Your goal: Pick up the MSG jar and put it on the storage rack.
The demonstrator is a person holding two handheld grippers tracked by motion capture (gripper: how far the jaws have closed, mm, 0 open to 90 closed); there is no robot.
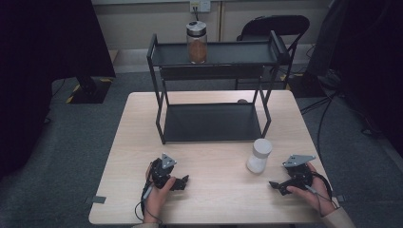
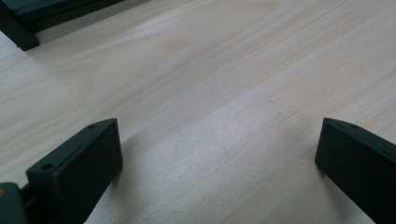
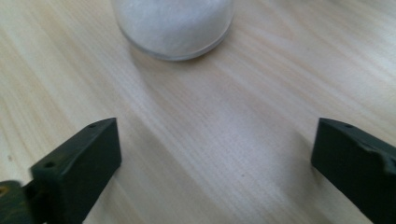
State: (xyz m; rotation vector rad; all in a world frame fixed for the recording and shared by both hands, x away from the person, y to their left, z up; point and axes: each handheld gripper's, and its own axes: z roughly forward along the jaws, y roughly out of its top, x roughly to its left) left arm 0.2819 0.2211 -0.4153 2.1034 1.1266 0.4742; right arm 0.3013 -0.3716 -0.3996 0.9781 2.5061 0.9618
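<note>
High view: white jar [image 1: 259, 156] stands upright just ahead-left of the released right tongs [image 1: 275, 185], left tongs [image 1: 185, 181] released too.

Upright white jar [image 1: 259, 156] of white powder on the table, just ahead of the right gripper's spread fingers [image 3: 74, 163].

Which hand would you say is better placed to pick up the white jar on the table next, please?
The right. The right gripper lies beside the white jar, jaws open and pointing at it; the left gripper sits farther away, facing bare table.
</note>
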